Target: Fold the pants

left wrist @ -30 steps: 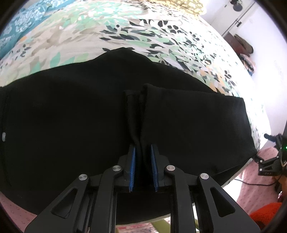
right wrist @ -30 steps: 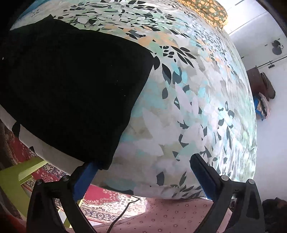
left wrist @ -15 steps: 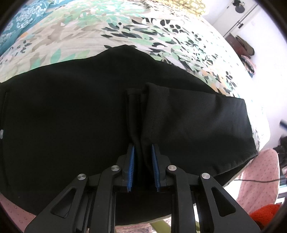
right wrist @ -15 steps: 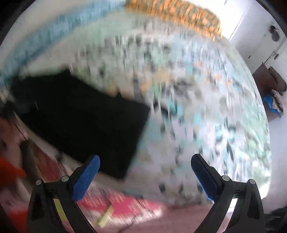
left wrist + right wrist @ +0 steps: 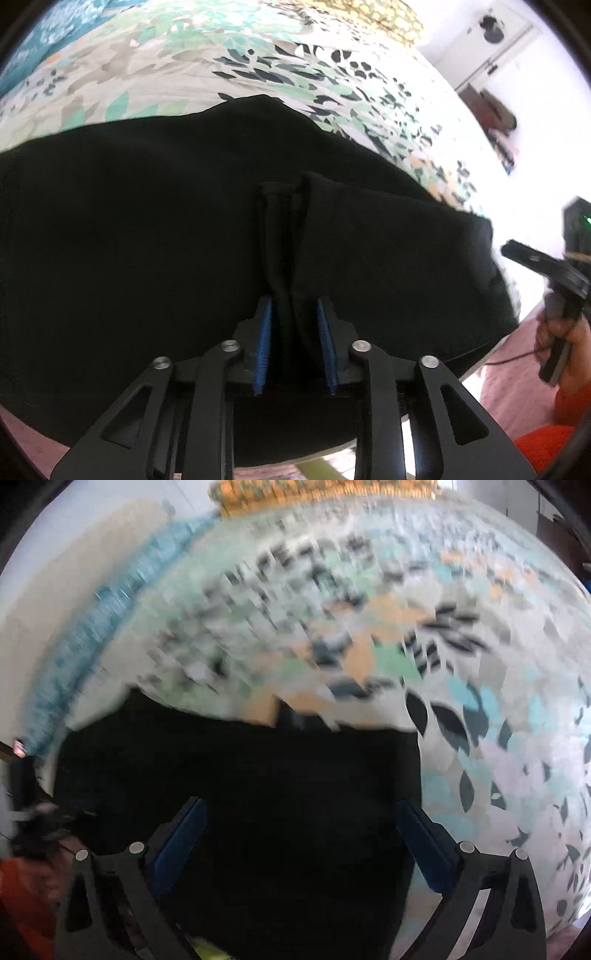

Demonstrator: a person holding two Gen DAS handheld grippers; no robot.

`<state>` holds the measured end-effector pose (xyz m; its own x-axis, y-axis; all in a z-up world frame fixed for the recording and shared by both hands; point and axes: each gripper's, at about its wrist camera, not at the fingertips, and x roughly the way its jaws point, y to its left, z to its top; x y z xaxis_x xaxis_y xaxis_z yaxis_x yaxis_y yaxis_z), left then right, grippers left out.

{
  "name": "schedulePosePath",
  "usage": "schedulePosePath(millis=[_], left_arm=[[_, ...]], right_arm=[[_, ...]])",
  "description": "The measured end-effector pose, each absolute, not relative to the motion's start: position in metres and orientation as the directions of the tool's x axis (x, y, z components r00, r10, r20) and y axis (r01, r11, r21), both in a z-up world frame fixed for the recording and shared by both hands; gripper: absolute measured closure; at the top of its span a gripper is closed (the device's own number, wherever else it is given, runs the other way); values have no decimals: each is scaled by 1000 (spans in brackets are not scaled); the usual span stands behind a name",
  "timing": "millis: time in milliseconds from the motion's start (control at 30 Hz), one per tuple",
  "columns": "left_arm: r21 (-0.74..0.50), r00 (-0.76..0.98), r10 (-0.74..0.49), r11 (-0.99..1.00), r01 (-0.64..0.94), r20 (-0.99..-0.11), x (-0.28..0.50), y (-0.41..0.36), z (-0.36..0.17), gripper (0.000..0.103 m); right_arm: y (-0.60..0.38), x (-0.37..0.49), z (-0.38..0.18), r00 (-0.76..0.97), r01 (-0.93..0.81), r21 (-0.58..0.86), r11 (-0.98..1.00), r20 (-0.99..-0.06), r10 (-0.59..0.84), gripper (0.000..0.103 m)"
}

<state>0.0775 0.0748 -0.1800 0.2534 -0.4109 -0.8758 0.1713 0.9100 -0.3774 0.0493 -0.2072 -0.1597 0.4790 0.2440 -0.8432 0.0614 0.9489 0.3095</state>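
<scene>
Black pants point(image 5: 147, 240) lie flat across a leaf-patterned bedspread point(image 5: 229, 55). My left gripper point(image 5: 293, 314) is shut on a raised pinch of the black fabric near the bed's front edge, with a ridge of cloth running away from the blue pads. My right gripper point(image 5: 299, 819) is open and empty, its blue pads point(image 5: 181, 834) spread wide above the right end of the pants point(image 5: 258, 775). The right wrist view is motion-blurred. The right gripper also shows at the right edge of the left wrist view point(image 5: 546, 273), held by a hand.
The bed edge runs just under both grippers, with pink patterned floor point(image 5: 517, 387) below. An orange-patterned pillow point(image 5: 325, 491) lies at the bed's far end. A blue blanket point(image 5: 85, 635) lies along the far left. A doorway with hanging items point(image 5: 498, 110) is at the right.
My right gripper swung from beside the pants' corner at the bed edge to over the pants' right end, still open. My left gripper kept its pinch and barely moved.
</scene>
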Motion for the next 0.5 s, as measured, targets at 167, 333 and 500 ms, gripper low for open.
schedulePosePath(millis=[167,333,500], left_arm=[[-383,280,-418,908,171,-864,78,70,-172,37],[-390,343,-406,913,118,-847,77,93,-152,33],[-402,459,-310,909,-114,-832,85,174,-123,22]], right_arm=[[-190,14,-129,561,-2,302,953,-789,252,2],[-174,0,-165,492,-31,298,954,-826,274,2],[-167,6,-171,462,-59,331,942,-827,319,2]])
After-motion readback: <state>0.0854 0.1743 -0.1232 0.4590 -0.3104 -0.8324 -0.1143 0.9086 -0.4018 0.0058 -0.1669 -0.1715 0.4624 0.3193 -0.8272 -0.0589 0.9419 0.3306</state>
